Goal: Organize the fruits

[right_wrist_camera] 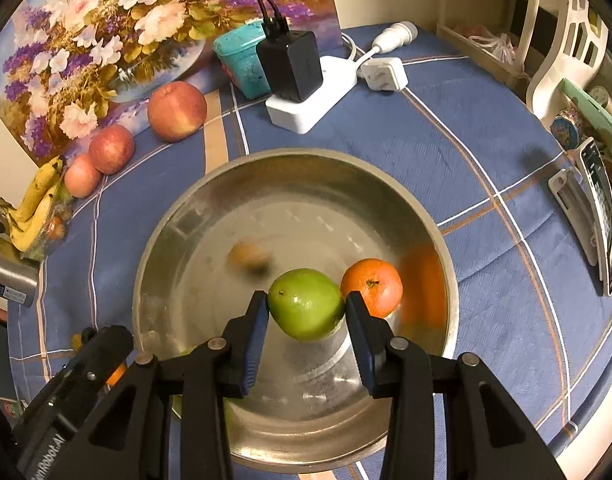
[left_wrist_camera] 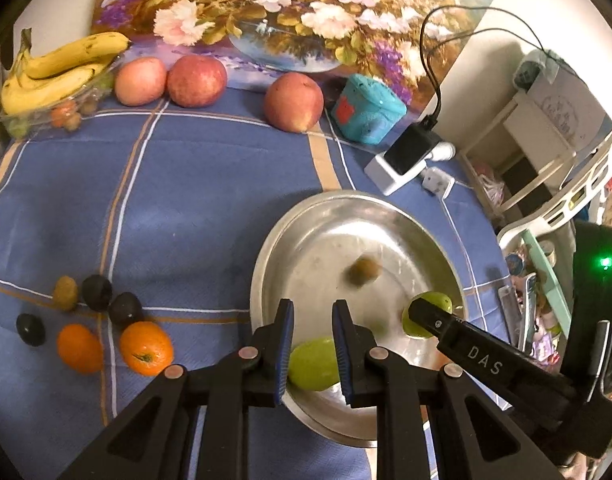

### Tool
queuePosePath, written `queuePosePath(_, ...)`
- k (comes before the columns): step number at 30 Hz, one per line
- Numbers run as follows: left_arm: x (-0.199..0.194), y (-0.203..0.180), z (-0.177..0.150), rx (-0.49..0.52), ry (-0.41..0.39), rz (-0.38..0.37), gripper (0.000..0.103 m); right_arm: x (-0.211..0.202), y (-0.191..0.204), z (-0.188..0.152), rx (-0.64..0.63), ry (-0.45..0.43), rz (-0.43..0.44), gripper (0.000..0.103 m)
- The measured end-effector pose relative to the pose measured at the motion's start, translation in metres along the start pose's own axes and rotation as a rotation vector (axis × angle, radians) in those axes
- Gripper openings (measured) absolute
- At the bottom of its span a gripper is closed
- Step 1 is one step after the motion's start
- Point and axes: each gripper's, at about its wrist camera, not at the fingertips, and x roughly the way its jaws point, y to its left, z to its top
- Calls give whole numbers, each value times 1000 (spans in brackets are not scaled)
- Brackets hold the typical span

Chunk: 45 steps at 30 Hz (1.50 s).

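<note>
Both grippers reach in over the near rim of the metal bowl (right_wrist_camera: 209, 184), angled downward, the left one coming from the left side and the right one beside it.

The tabletop (left_wrist_camera: 193, 200) is covered with a blue checked cloth and backed by a large floral painting (left_wrist_camera: 265, 8) leaning against the wall. White shelving stands off the right edge. A white power strip (right_wrist_camera: 318, 92) with a black charger sits behind the bowl, next to a teal box (left_wrist_camera: 366, 110).

The bowl sits near the front edge of the tabletop. Bananas (left_wrist_camera: 53, 68) lie at the far left beside three apples (left_wrist_camera: 197, 80) in a row along the painting. Two oranges (left_wrist_camera: 145, 347) and some small dark fruits (left_wrist_camera: 97, 291) rest on the cloth left of the bowl.

The right gripper (right_wrist_camera: 308, 310) is opened moderately, with a green fruit (right_wrist_camera: 306, 303) between its pads; the left pad touches it, while contact on the right cannot be told. An orange (right_wrist_camera: 372, 286) lies just behind it in the bowl, and a blurred small brown fruit (right_wrist_camera: 249, 258) sits toward the centre.

The left gripper (left_wrist_camera: 313, 344) has a narrow gap and holds nothing; a second green fruit (left_wrist_camera: 312, 364) lies in the bowl beneath it.
</note>
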Motion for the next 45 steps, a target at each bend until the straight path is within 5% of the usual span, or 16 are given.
queuePosePath(26, -10, 10, 2, -61, -6, 20, 23, -13, 6, 3, -32, -47, -41, 47)
queuePosePath(36, -20, 38, 2, -185, 16, 160, 24, -15, 18, 1, -83, -51, -34, 55)
queuePosePath(39, -23, 52, 1, -231, 23, 229, 29, -16, 27, -1, -119, -53, -30, 56)
queuePosePath(43, -29, 71, -1, -283, 17, 279, 72, -16, 38, -5, -164, -58, -27, 65)
queuePosePath(45, -33, 77, -2, -299, 1, 302, 74, -16, 44, -7, -187, -61, -27, 65)
